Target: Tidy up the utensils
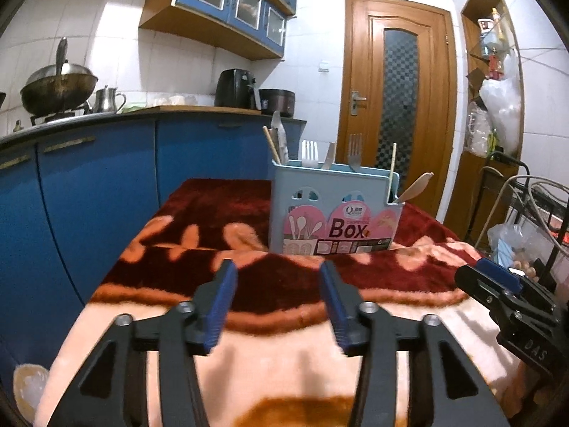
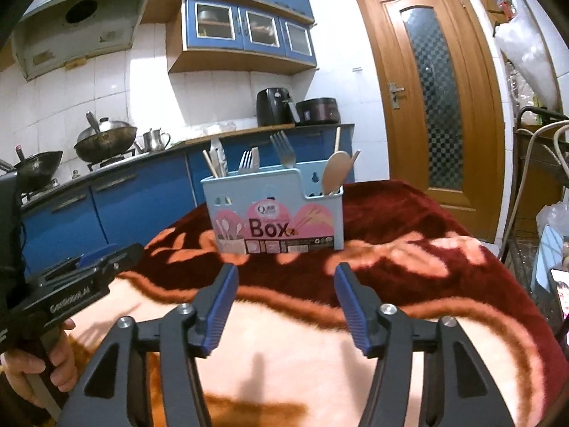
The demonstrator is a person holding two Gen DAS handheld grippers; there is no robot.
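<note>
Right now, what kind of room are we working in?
A home kitchen, most likely: a wok sits on a stove along the blue counter cabinets, an air fryer stands on the worktop, and a range hood hangs above. The utensil box rests on a blanket-covered table.

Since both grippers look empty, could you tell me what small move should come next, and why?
Probably draw both back and stop: the left gripper and right gripper hang open and empty, every visible utensil stands in the blue box, and none shows on the blanket.
</note>
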